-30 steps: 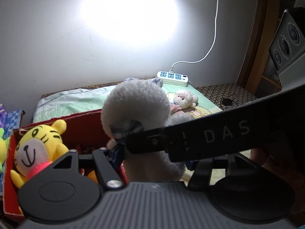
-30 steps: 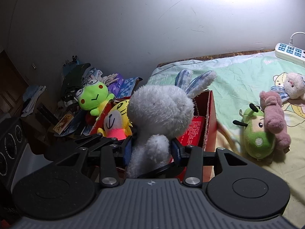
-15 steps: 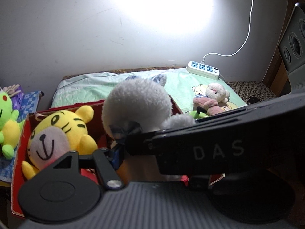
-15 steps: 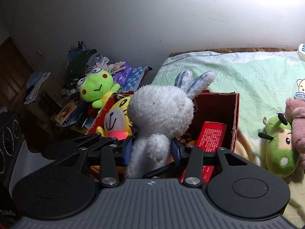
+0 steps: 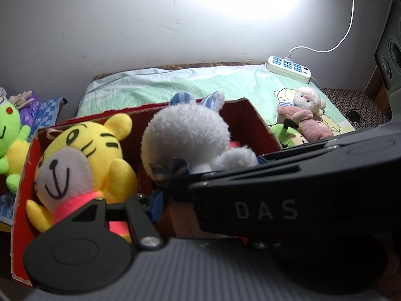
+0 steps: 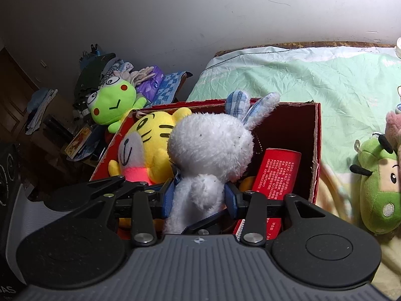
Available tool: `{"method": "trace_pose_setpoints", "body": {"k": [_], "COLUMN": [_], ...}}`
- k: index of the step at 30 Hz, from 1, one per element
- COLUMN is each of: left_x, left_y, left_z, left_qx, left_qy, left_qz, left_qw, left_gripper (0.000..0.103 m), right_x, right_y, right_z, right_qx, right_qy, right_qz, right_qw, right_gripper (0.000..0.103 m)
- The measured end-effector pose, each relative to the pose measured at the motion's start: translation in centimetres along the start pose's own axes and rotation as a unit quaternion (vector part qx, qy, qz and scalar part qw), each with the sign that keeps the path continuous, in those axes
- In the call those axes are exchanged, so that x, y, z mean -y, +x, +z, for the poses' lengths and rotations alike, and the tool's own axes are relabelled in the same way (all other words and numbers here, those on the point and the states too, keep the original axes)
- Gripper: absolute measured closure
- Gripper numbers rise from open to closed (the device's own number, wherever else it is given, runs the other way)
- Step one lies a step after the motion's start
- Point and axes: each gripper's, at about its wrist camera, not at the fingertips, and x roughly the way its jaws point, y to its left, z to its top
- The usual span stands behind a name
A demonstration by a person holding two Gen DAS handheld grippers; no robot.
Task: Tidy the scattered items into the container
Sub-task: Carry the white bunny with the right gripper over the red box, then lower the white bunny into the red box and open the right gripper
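Now the right gripper (image 6: 200, 197) squeezes the fluffy white bunny toy (image 6: 210, 150) upright above the red cardboard box (image 6: 316, 150), while the left gripper's (image 5: 175, 183) jaws are closing on its neck.

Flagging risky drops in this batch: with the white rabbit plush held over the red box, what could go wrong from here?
1. The yellow tiger and red packet already fill much of the red box; the white rabbit may perch high and topple.
2. The left gripper is closing beside the right gripper; they may collide.
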Motion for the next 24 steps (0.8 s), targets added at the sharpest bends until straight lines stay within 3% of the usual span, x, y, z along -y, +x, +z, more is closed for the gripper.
{"method": "trace_pose_setpoints", "body": {"k": [15, 24], "left_x": [-2.0, -3.2], "left_y": [2.1, 2.2], "left_z": [-0.6, -1.5], "left_qx": [-0.061, -0.075], "left_qy": [-0.014, -0.025], "left_qz": [0.042, 0.047], "left_qw": [0.9972, 0.9958], "left_gripper": [0.048, 0.048], "right_x": [-0.4, -1.3], "right_y": [3.8, 5.1], "right_z": [0.2, 0.0], "right_qx": [-0.048, -0.072], "right_qy": [-0.013, -0.034], "right_qz": [-0.006, 0.0], "right_qw": [0.999, 0.997], "right_gripper": [0.059, 0.058]}}
